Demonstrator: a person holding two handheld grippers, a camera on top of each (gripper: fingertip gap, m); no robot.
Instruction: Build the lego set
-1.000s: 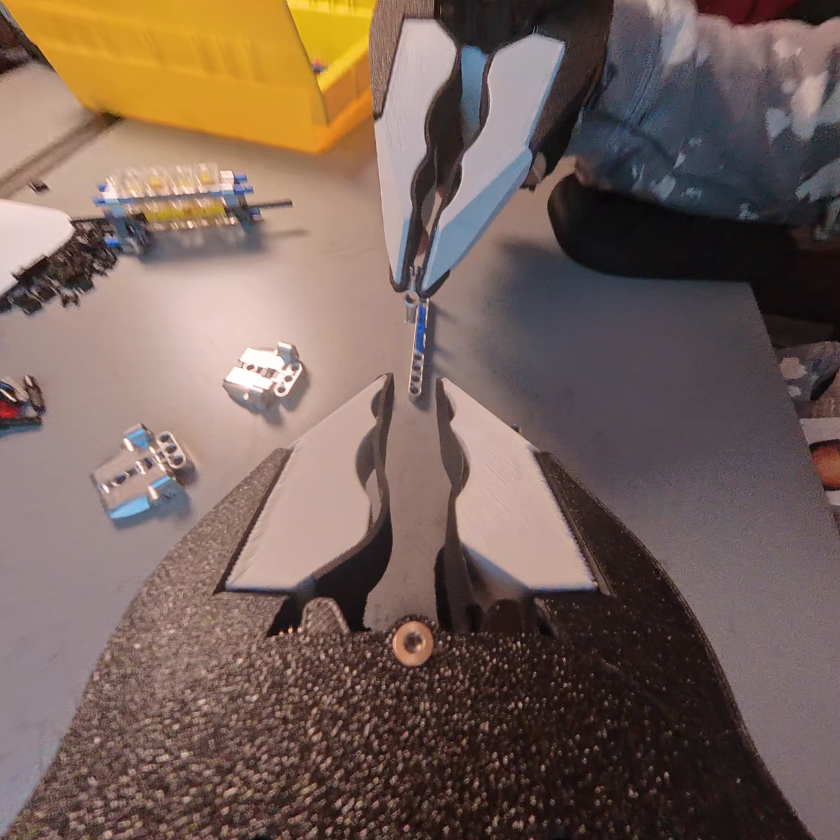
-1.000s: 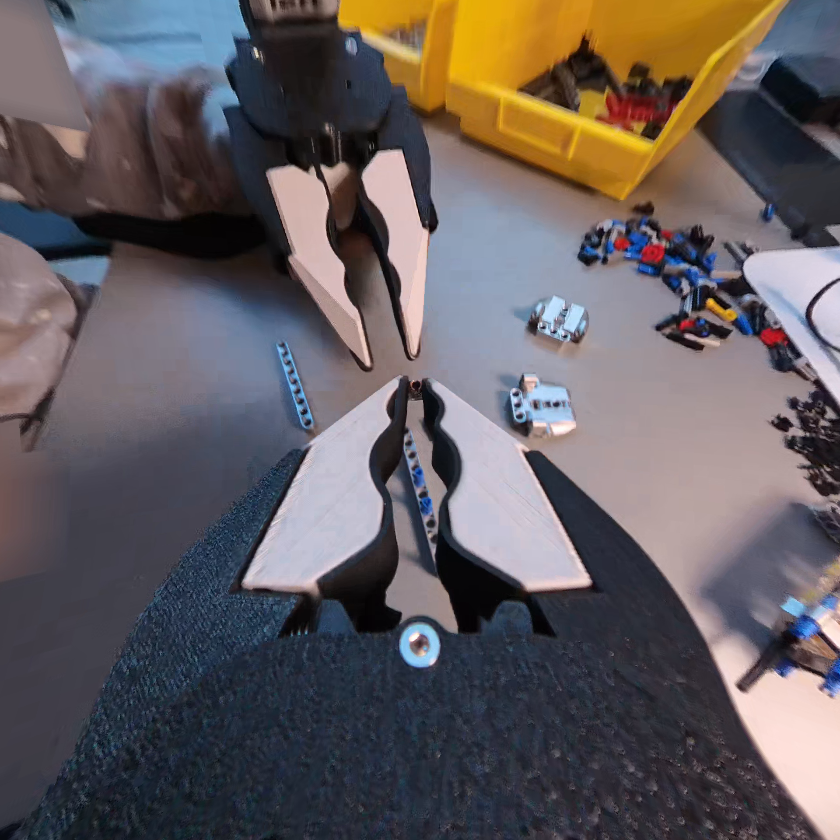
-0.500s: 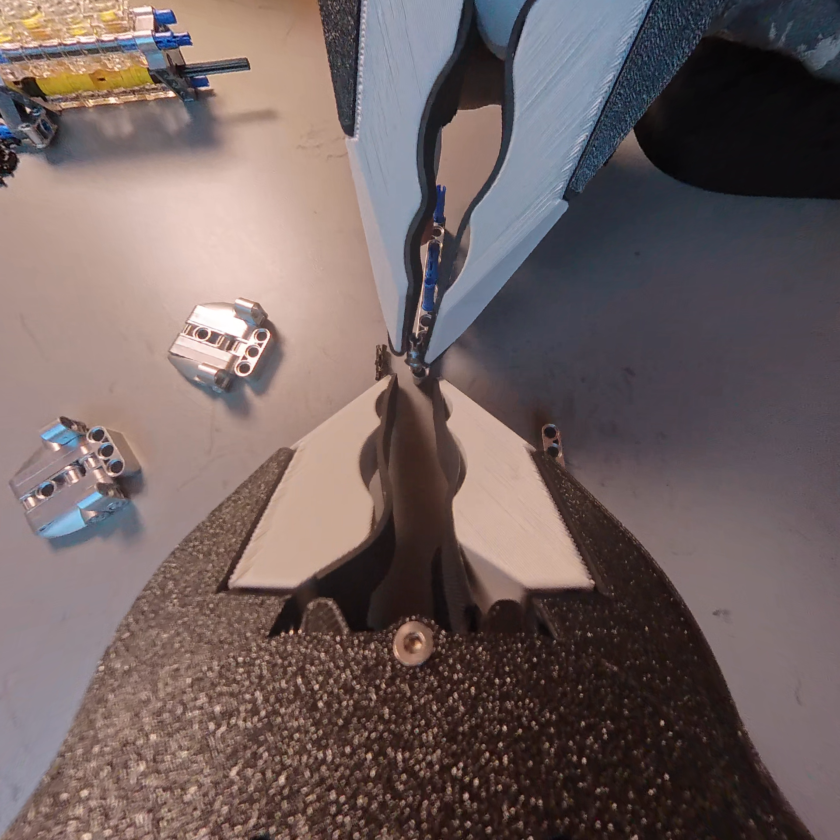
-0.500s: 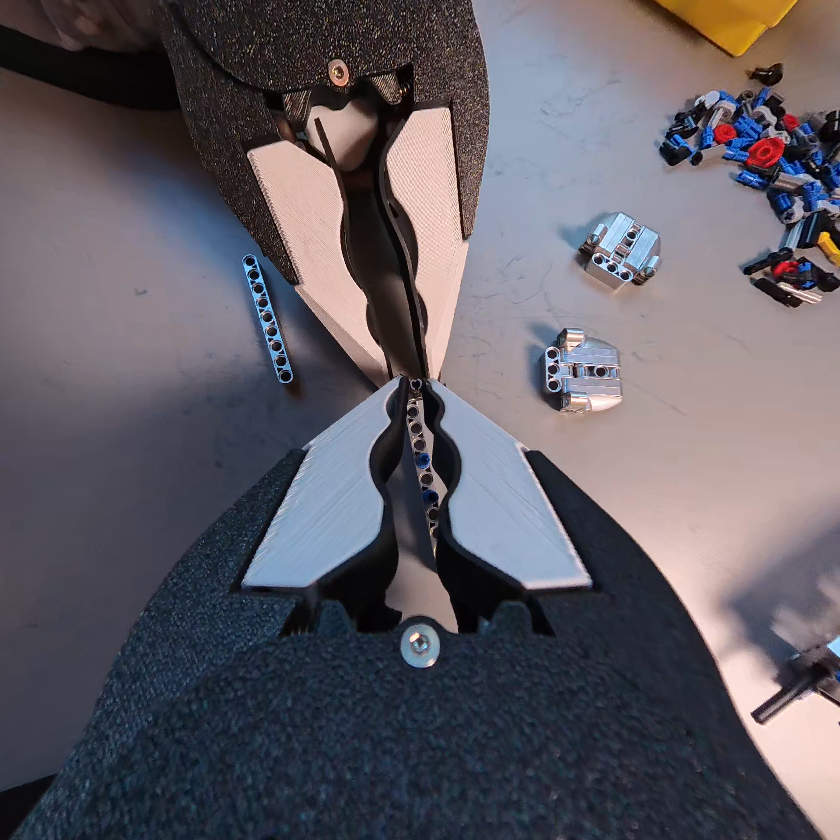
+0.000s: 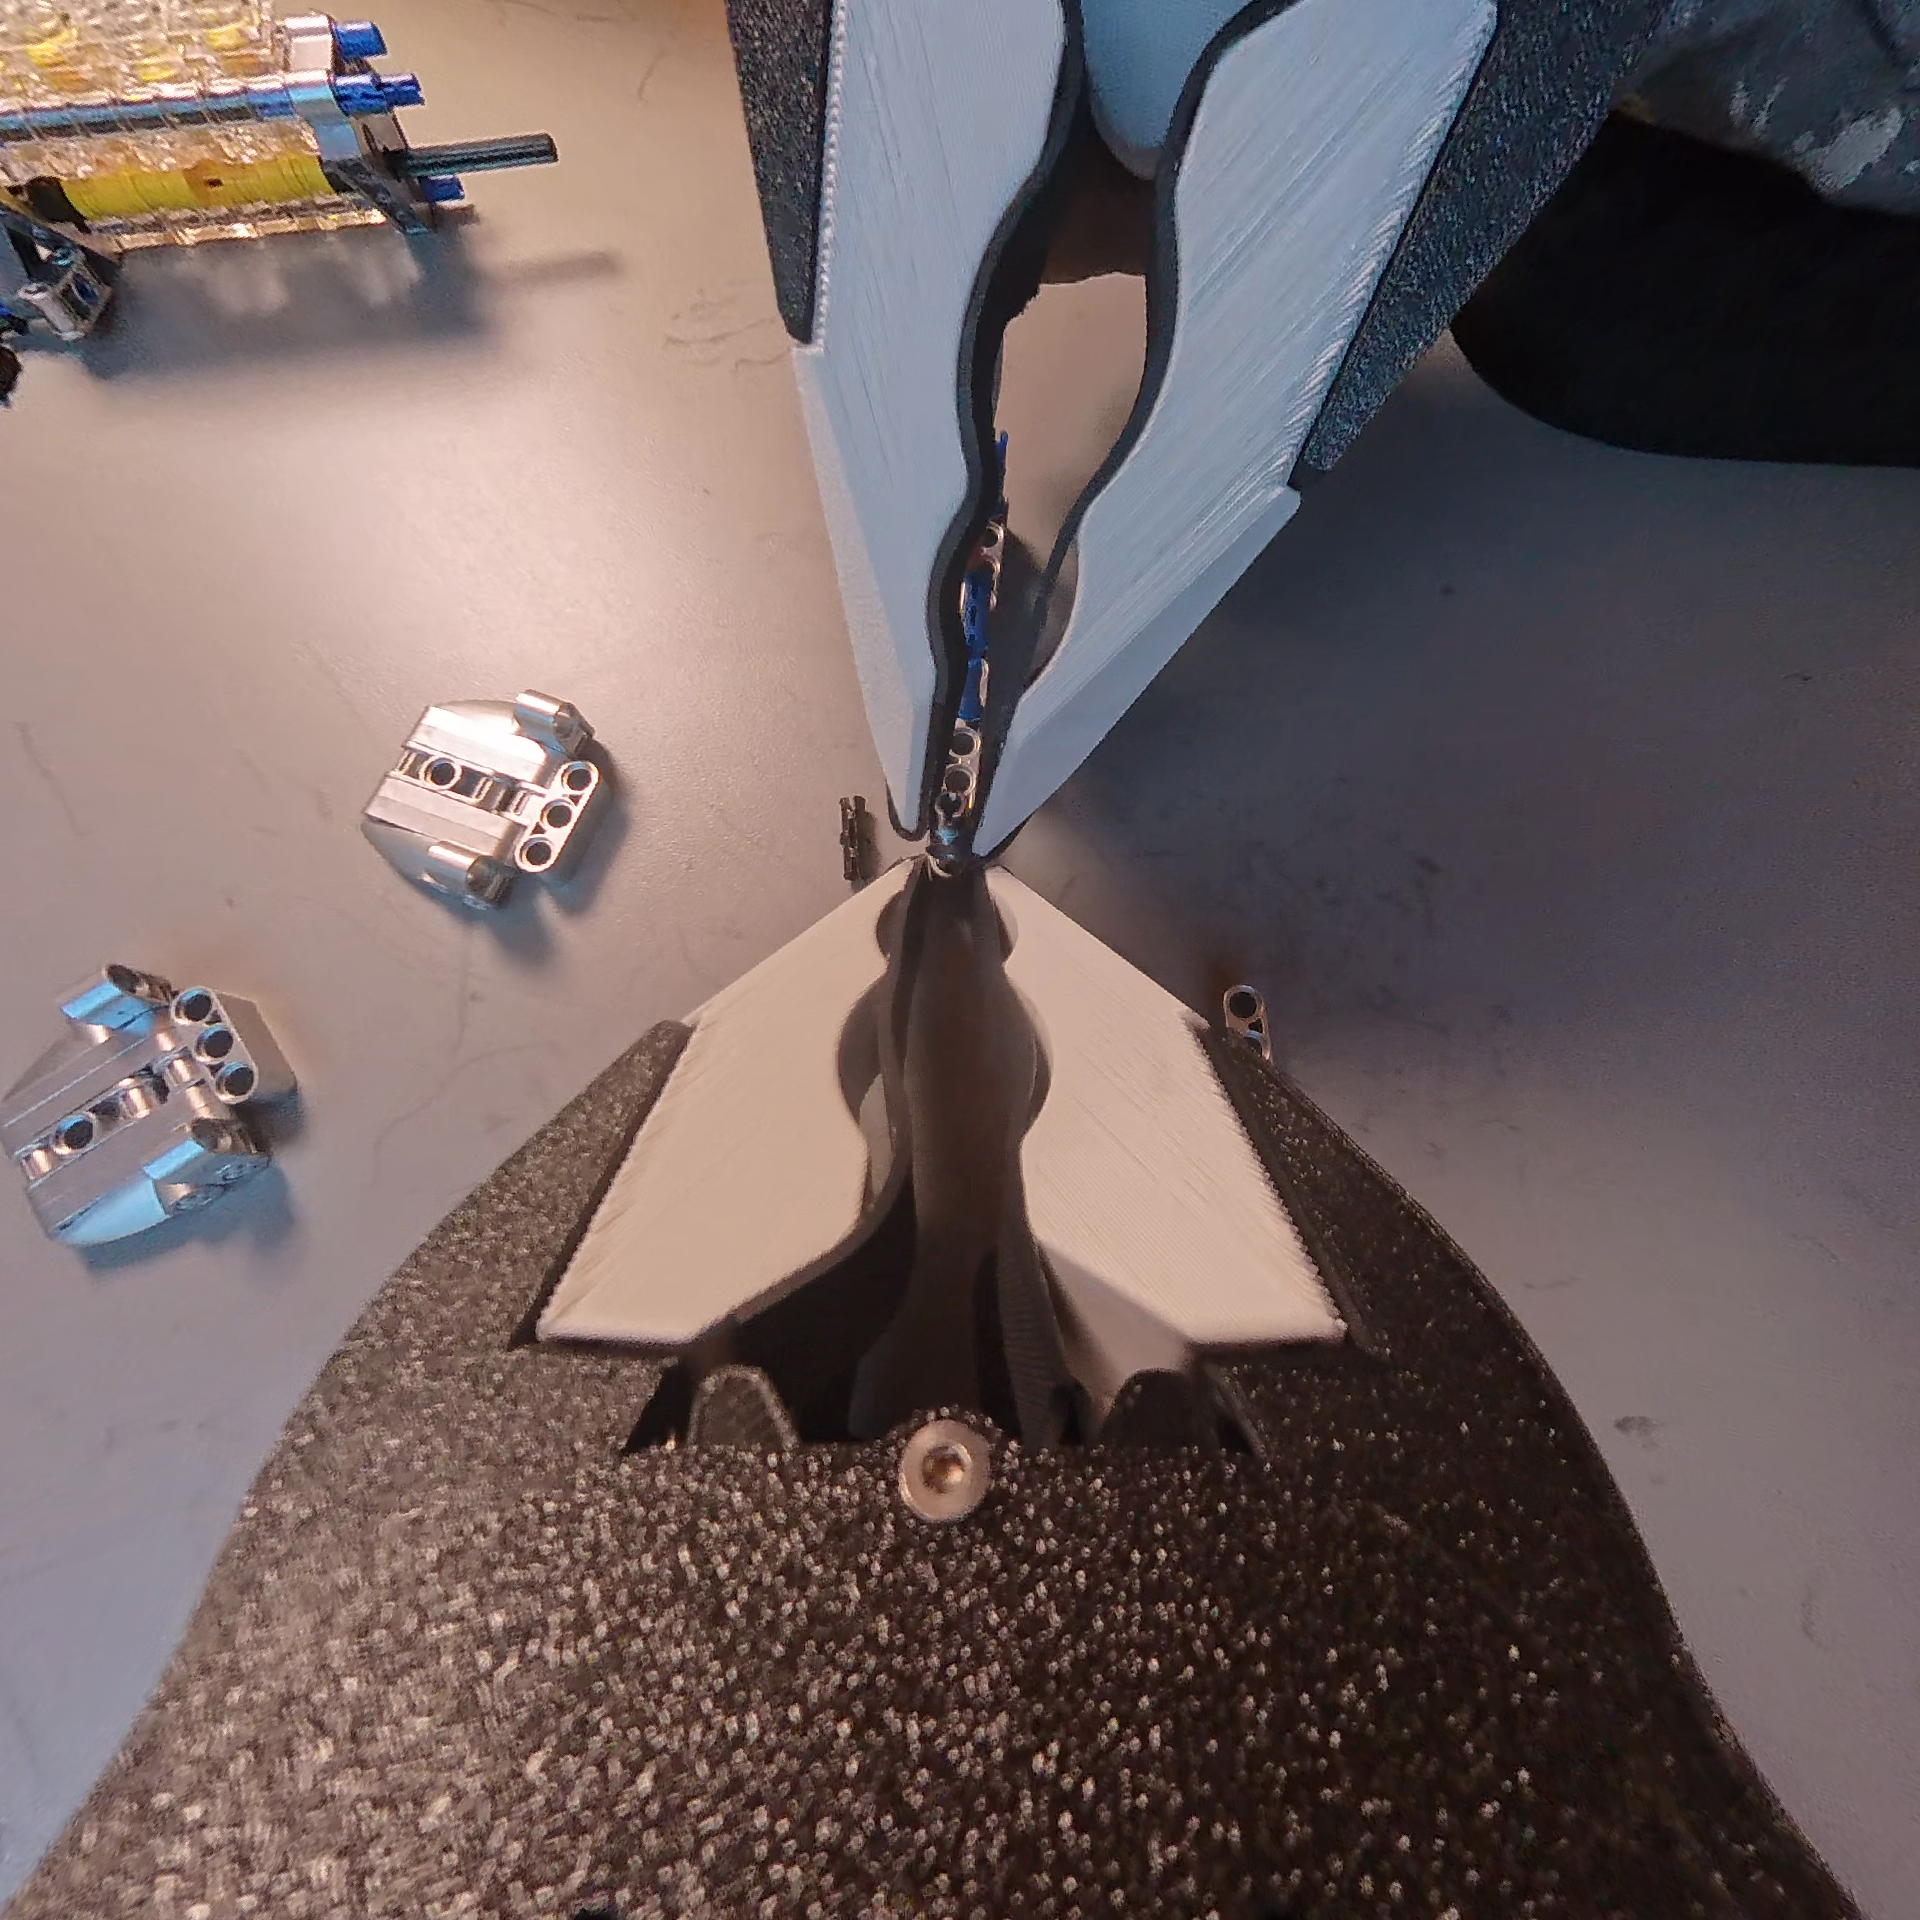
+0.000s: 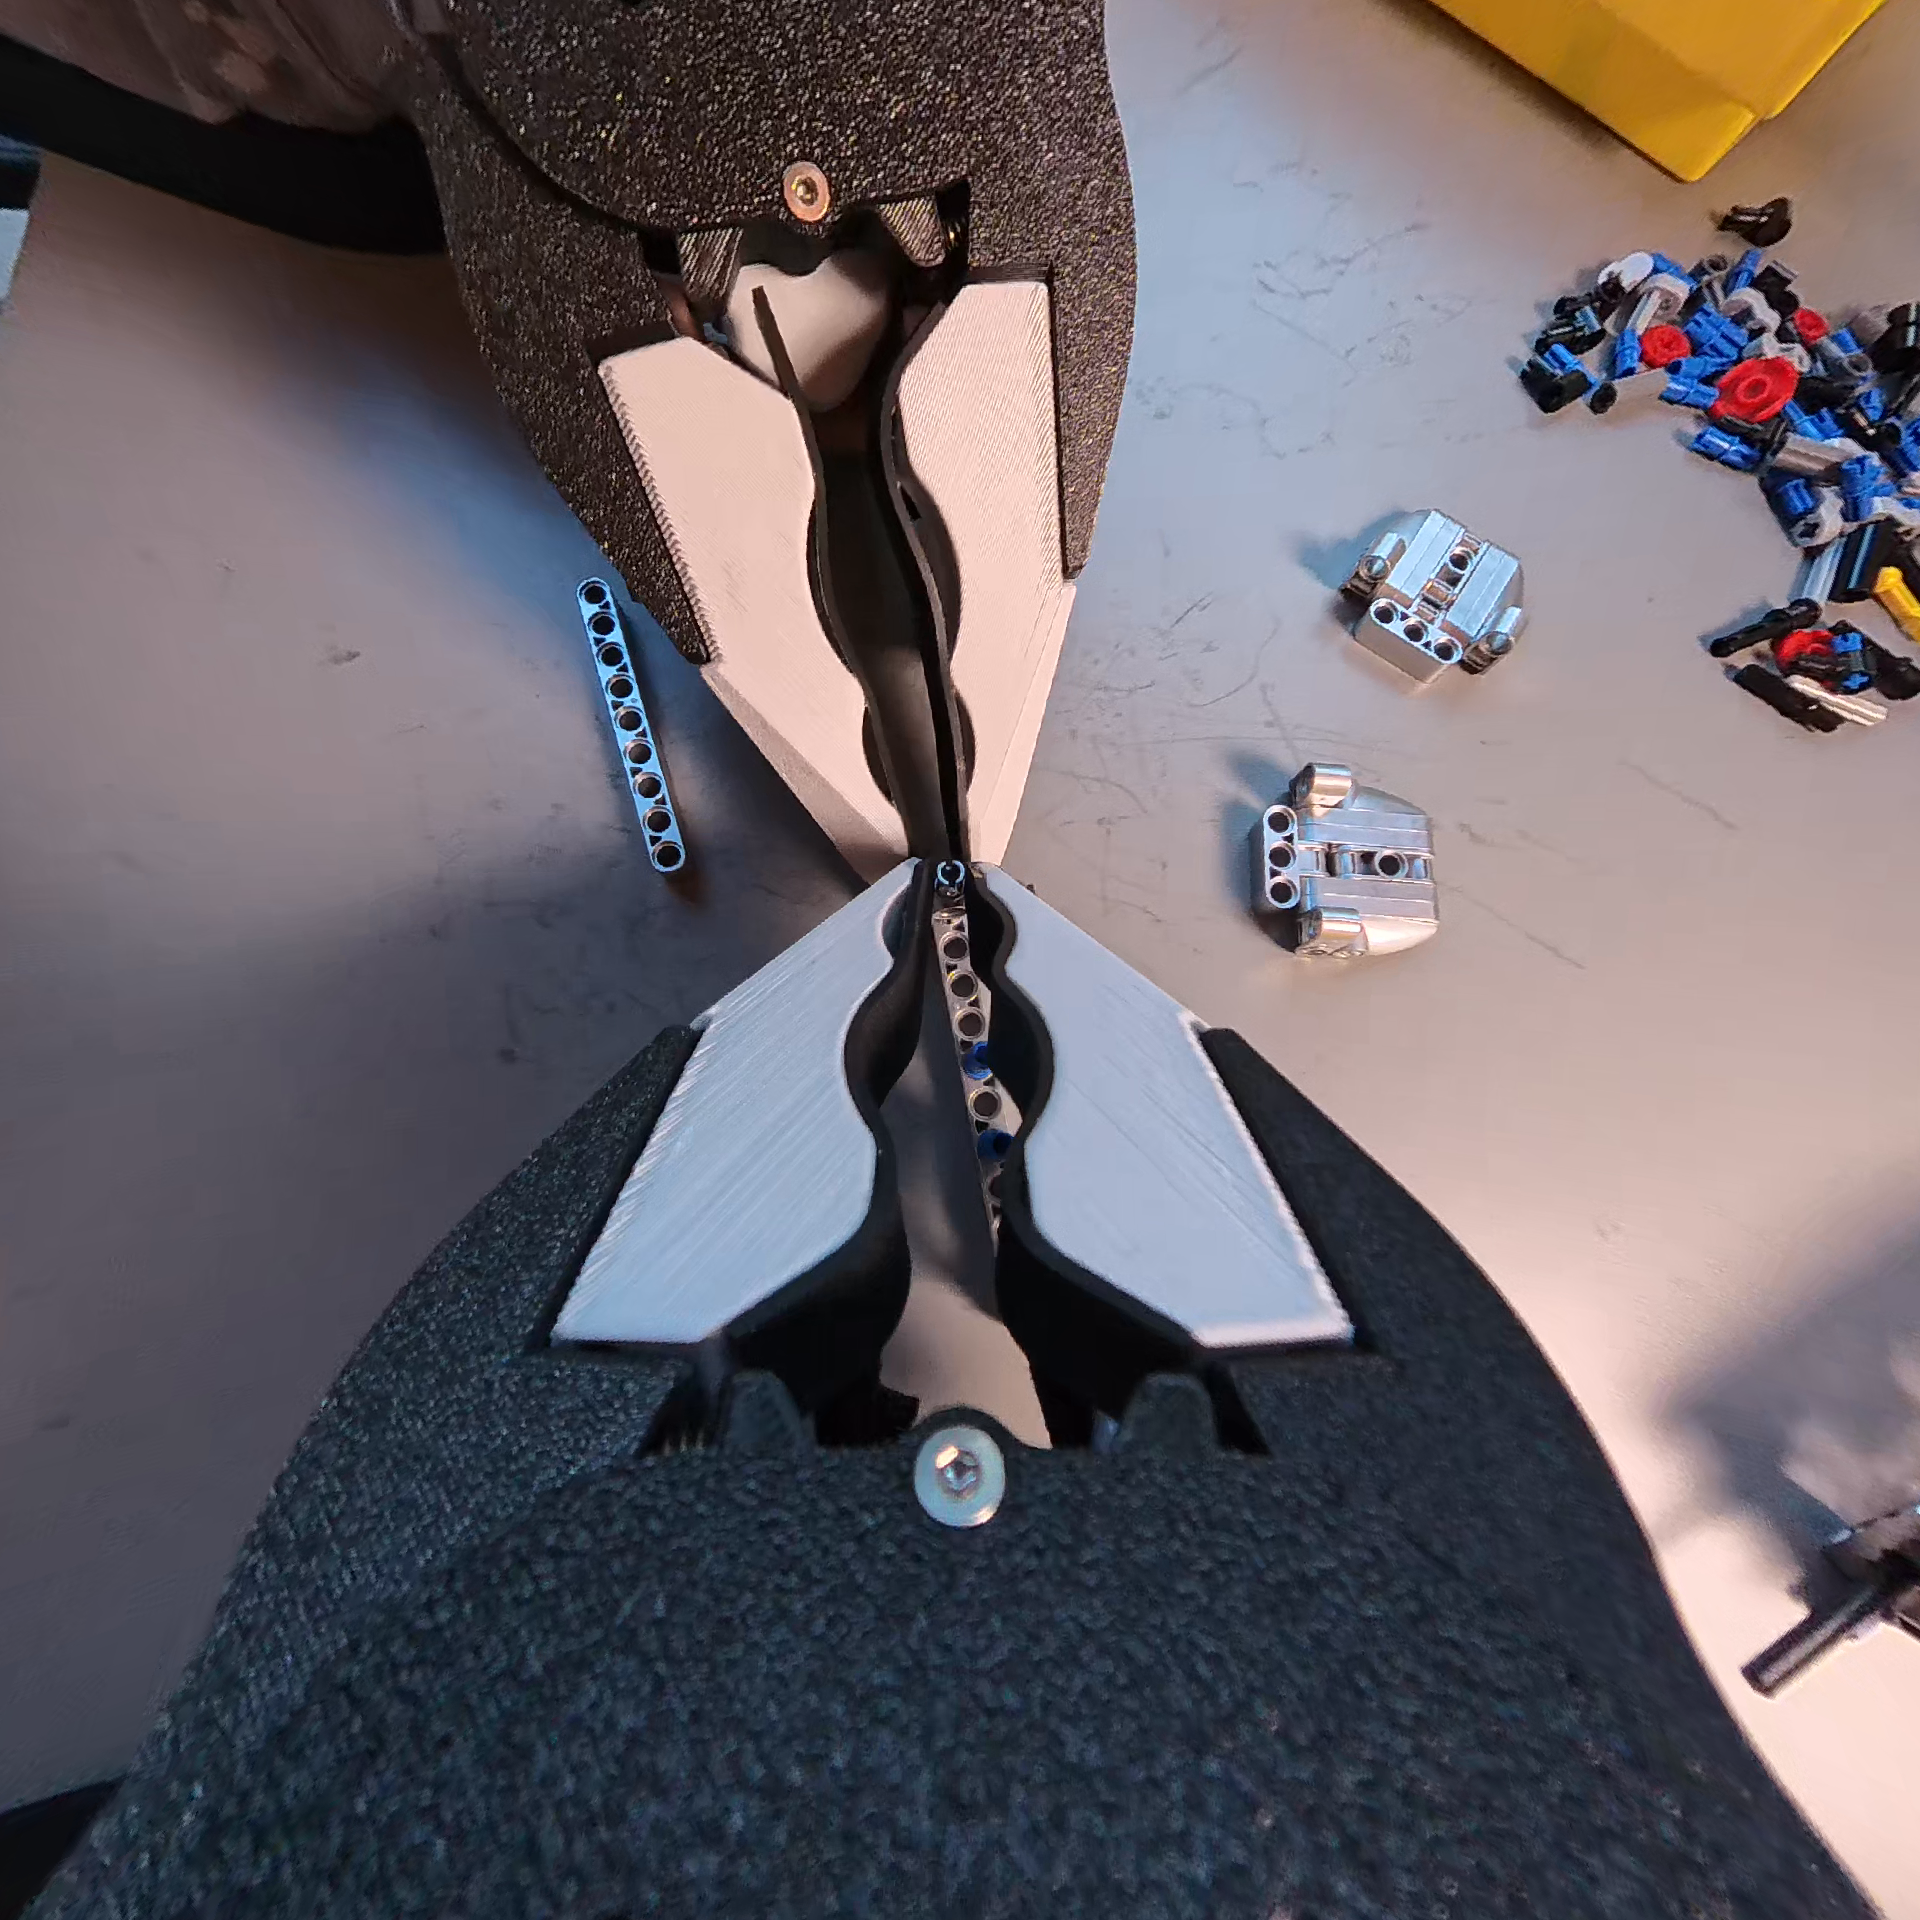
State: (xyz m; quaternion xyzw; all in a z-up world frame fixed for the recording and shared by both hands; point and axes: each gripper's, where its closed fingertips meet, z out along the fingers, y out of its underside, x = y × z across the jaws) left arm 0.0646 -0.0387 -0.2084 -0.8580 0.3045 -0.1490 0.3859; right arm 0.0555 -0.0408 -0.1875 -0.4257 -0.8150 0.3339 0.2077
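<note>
On the scuffed grey desk, a loose perforated beam lay left of the left gripper, clenched tip-to-tip against the right gripper, which grasped a slim holed beam with blue pins; two ribbed silver blocks lay rightward.

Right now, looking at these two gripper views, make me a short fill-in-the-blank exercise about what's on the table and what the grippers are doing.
1. The right gripper is shut on a thin grey beam with ____ pins in its holes.
2. The left gripper meets the right gripper tip to ____.
3. A second holed beam lies flat on the ____.
4. Two ____ curved panel pieces lie near the mixed small parts pile.

Missing words: blue; tip; table; silver
</note>
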